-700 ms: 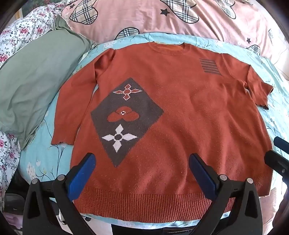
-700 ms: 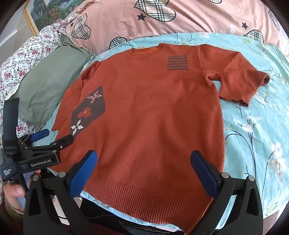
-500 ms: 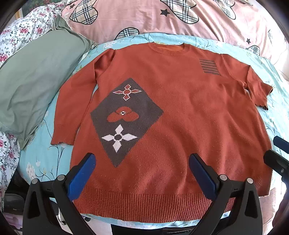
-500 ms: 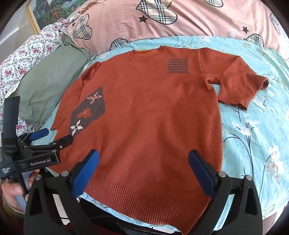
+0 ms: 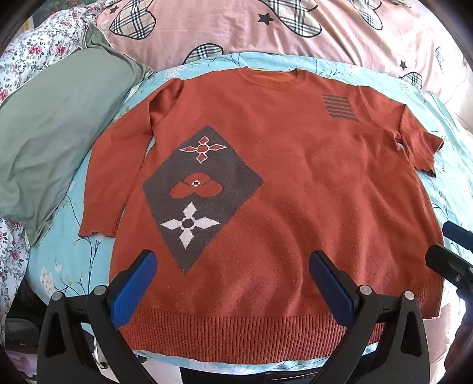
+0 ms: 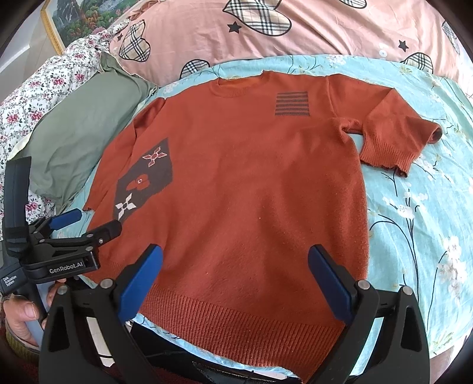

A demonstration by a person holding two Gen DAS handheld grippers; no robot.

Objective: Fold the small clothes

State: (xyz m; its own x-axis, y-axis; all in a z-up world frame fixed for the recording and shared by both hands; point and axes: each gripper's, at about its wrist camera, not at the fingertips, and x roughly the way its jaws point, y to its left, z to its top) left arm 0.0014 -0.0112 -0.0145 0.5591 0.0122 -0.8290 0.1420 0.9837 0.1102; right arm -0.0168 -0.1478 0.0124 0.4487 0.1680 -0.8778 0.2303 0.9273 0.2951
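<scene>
Barely anything has shifted since before; the sweater (image 5: 266, 192) lies flat, front up, on the bed (image 6: 414, 206), spread for folding; left gripper (image 5: 233, 274) and right gripper (image 6: 235, 265) hover above its hem, jaws wide open, holding nothing.

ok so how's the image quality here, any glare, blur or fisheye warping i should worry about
Left wrist view: sharp, evenly daylit, strong fisheye bending the sweater hem into a curve, black vignette in the corners, slight washout on the pink quilt. Right wrist view: also in focus, same barrel warp, soft light with only faint shadow beside the folded sleeve, bright patch at the frame's left edge near the picture frame.
</scene>
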